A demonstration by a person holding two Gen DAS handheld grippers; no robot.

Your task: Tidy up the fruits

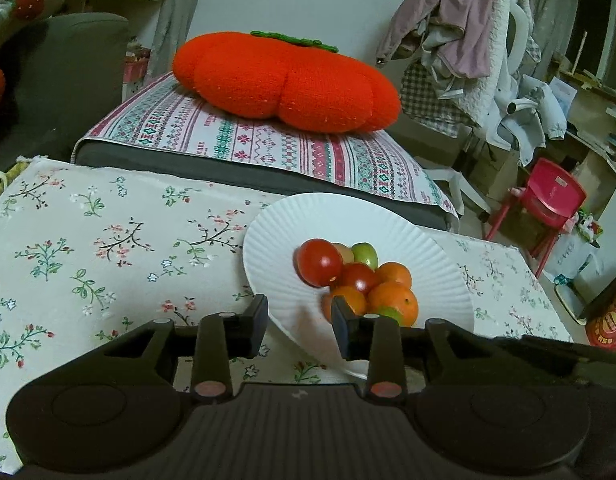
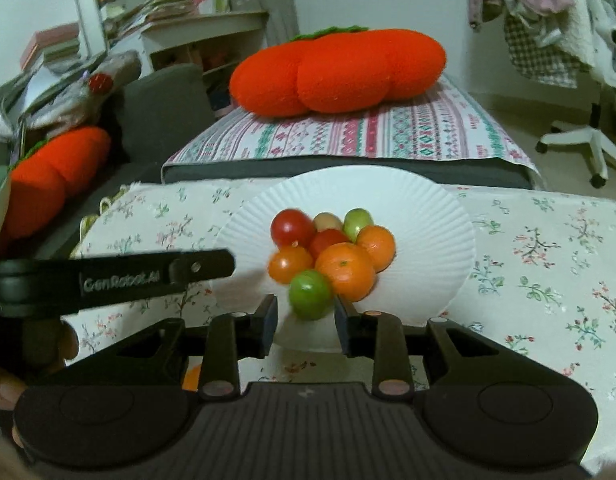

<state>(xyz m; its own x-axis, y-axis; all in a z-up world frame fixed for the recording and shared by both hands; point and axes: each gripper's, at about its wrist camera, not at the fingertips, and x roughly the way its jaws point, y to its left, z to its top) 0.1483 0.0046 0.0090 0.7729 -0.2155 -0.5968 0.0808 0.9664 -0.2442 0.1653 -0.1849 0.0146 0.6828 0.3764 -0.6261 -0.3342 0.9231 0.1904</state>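
A white paper plate (image 1: 428, 240) (image 2: 428, 216) on the floral tablecloth holds a pile of several small fruits: red tomatoes (image 1: 320, 262) (image 2: 292, 227), oranges (image 1: 392, 300) (image 2: 346, 271) and green fruits (image 1: 364, 255) (image 2: 310, 294). My left gripper (image 1: 299, 326) is open and empty at the plate's near left rim, its right finger close to an orange. My right gripper (image 2: 305, 322) is open and empty, just in front of the near green fruit. The left gripper's side also shows in the right wrist view (image 2: 119, 278), left of the plate.
The floral cloth (image 1: 87, 256) (image 2: 548, 264) covers the table. Behind it a patterned cushion (image 1: 267, 140) carries a big orange pumpkin pillow (image 1: 287, 80) (image 2: 340, 74). A red child's chair (image 1: 548, 200) and clothes-laden office chair (image 1: 488, 40) stand at right. A bit of orange (image 2: 192, 378) lies under the right gripper.
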